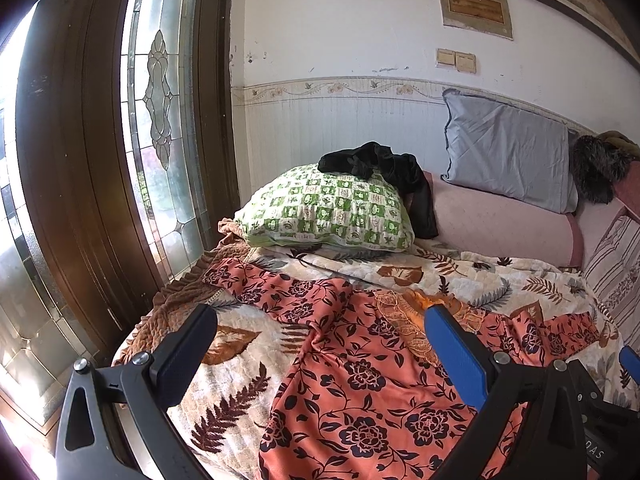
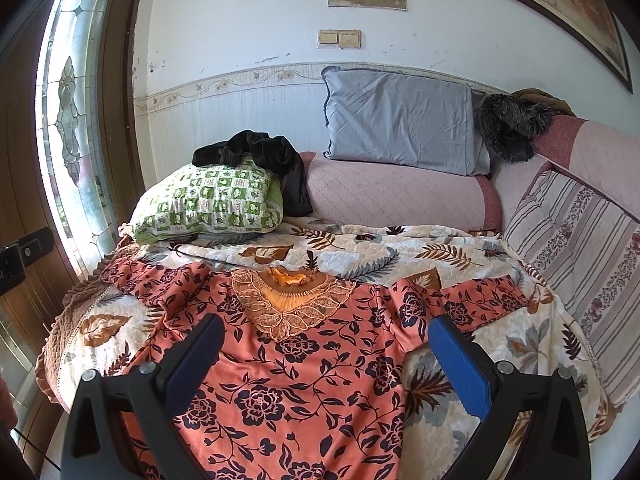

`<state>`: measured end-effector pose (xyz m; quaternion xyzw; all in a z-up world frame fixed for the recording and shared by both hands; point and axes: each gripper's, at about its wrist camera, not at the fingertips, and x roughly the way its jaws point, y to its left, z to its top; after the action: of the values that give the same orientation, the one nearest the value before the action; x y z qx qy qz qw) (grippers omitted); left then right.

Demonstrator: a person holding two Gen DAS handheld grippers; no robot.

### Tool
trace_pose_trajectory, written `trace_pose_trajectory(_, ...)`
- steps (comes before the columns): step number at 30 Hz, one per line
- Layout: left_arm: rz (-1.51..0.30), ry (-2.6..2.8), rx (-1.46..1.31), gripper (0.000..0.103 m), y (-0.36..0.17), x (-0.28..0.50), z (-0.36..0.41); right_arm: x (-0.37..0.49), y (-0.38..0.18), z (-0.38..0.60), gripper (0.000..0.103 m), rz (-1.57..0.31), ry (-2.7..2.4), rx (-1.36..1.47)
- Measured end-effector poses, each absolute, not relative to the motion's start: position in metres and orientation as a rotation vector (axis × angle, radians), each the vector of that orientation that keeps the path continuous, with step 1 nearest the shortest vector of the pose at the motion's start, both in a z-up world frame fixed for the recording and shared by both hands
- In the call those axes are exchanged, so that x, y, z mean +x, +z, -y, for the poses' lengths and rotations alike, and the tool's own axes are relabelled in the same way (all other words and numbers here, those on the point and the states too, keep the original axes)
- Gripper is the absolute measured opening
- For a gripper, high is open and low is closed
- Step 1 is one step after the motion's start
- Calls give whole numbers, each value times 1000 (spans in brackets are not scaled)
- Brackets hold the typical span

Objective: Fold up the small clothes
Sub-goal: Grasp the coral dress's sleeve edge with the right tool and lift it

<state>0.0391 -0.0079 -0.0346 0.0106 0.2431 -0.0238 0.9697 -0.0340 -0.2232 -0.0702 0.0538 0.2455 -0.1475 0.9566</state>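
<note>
An orange top with dark flowers [image 1: 360, 380] [image 2: 304, 384] lies spread flat on a leaf-patterned blanket [image 1: 240, 344] [image 2: 400, 252], sleeves out to both sides, lace collar [image 2: 292, 300] at the far end. My left gripper [image 1: 320, 328] hovers open above the top's left half, nothing between its fingers. My right gripper [image 2: 326, 330] hovers open above the top's chest and right side, also holding nothing. A blue pad of the right gripper shows at the right edge of the left wrist view.
A green checked pillow [image 2: 208, 200] with a black garment [image 2: 260, 152] on it sits at the back left. A grey pillow [image 2: 400, 120], pink cushions [image 2: 392, 196] and a striped cushion [image 2: 580, 248] line the back and right. A wooden door with glass [image 1: 160, 100] stands left.
</note>
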Motion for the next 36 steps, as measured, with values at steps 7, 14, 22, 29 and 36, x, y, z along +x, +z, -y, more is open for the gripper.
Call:
trace_pose_trajectory(7, -532, -65, 44, 103, -59, 74, 31, -5, -92, 249, 103, -541, -316, 141)
trace_pose_trajectory(14, -678, -158, 12, 103, -138, 156, 82, 38, -151, 351, 103, -562, -227, 330)
trace_pose_trajectory(22, -817, -195, 23, 103, -236, 220, 143, 77, -255, 539, 101, -703, -374, 595)
trace_pose_trajectory(29, -798, -213, 107, 103, -264, 240, 156, 63, -309, 689, 70, -538, -523, 1019)
trace_pose_trajectory(36, -772, -209, 129, 103, -272, 250, 166, 57, -346, 767, 55, -469, -654, 1204)
